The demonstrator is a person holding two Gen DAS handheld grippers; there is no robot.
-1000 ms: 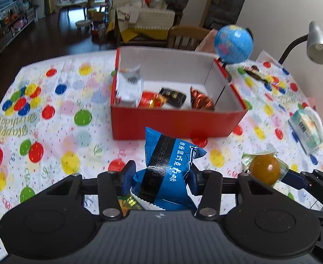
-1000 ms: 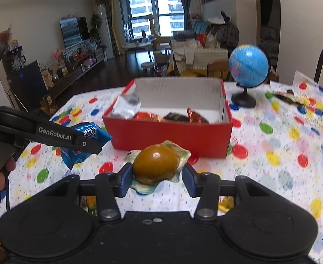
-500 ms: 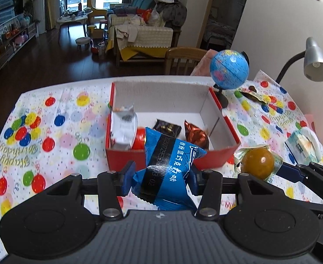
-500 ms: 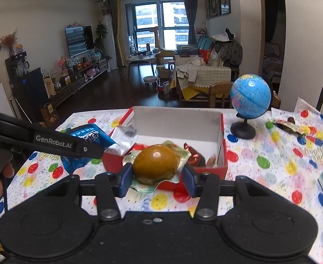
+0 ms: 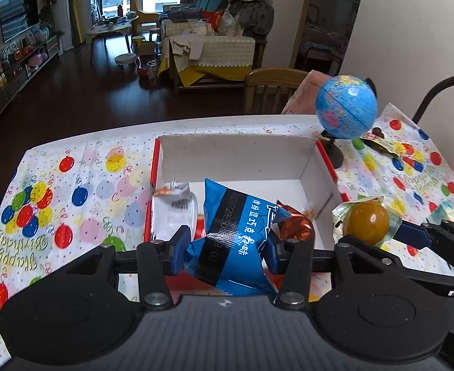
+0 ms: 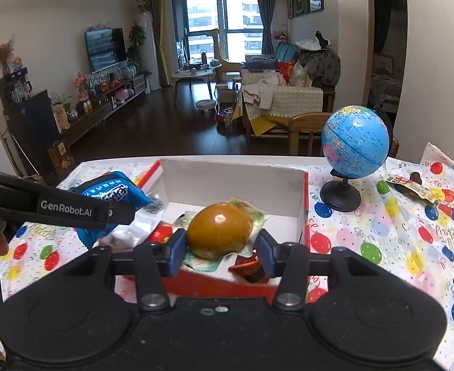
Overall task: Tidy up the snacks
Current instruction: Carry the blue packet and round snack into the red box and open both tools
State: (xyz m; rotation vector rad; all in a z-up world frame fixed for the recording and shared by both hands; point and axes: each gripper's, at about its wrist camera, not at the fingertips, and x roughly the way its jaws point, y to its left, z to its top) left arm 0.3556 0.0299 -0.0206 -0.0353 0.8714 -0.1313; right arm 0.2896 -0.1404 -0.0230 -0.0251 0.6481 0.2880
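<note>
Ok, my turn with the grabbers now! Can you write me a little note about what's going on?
Left gripper: shut on the blue crinkly snack packet, held over the red cardboard box.
Right gripper: shut on the round brown egg in clear wrap, also over the box.
Done: a silver packet, a shiny copper-foil sweet and a red-wrapped snack already lie inside.
Left: drop both held snacks into the box. Then probably fetch the brown wrapper lying on the balloon tablecloth beside the blue globe.
</note>
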